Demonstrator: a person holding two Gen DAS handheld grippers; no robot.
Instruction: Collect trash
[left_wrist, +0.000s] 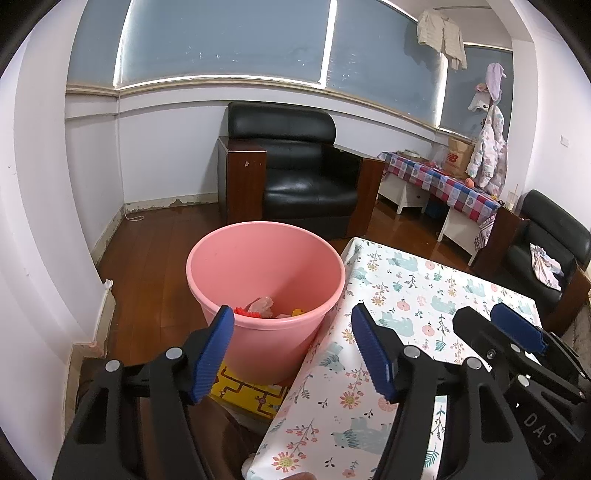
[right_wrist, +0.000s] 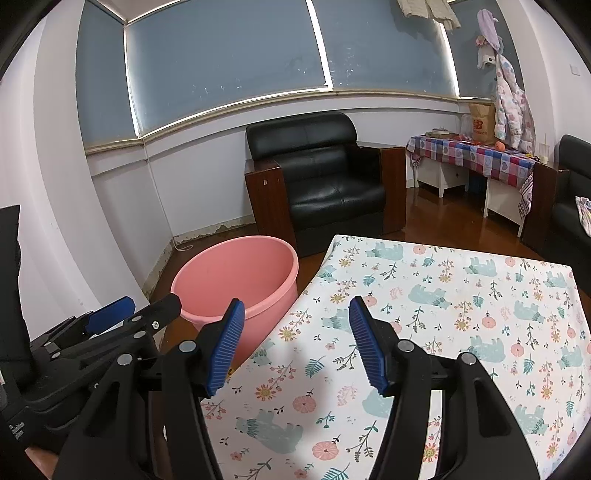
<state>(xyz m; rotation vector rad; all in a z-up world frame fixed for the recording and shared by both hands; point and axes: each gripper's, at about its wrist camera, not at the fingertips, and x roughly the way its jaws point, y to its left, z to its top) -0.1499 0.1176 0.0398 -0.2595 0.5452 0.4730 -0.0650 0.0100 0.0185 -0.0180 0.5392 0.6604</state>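
Observation:
A pink bucket (left_wrist: 258, 258) stands on the floor at the left edge of the table (left_wrist: 424, 288), which wears a floral cloth. Trash (left_wrist: 264, 308) lies at the bucket's bottom: red and yellow bits and a crumpled clear wrapper. My left gripper (left_wrist: 290, 310) hovers open over the bucket's near rim and the table corner, with nothing between its blue pads. My right gripper (right_wrist: 295, 302) is open and empty above the cloth (right_wrist: 443, 295), to the right of the bucket (right_wrist: 240, 266). Each gripper shows in the other's view: the right gripper (left_wrist: 480, 312) and the left gripper (right_wrist: 152, 299).
A black armchair (left_wrist: 295, 170) stands against the far wall behind the bucket. A second one (left_wrist: 546, 251) is at the right. A low table with a checked cloth (left_wrist: 443, 184) holds small items. A yellow box (left_wrist: 251, 391) lies by the bucket's base. The floor is wood.

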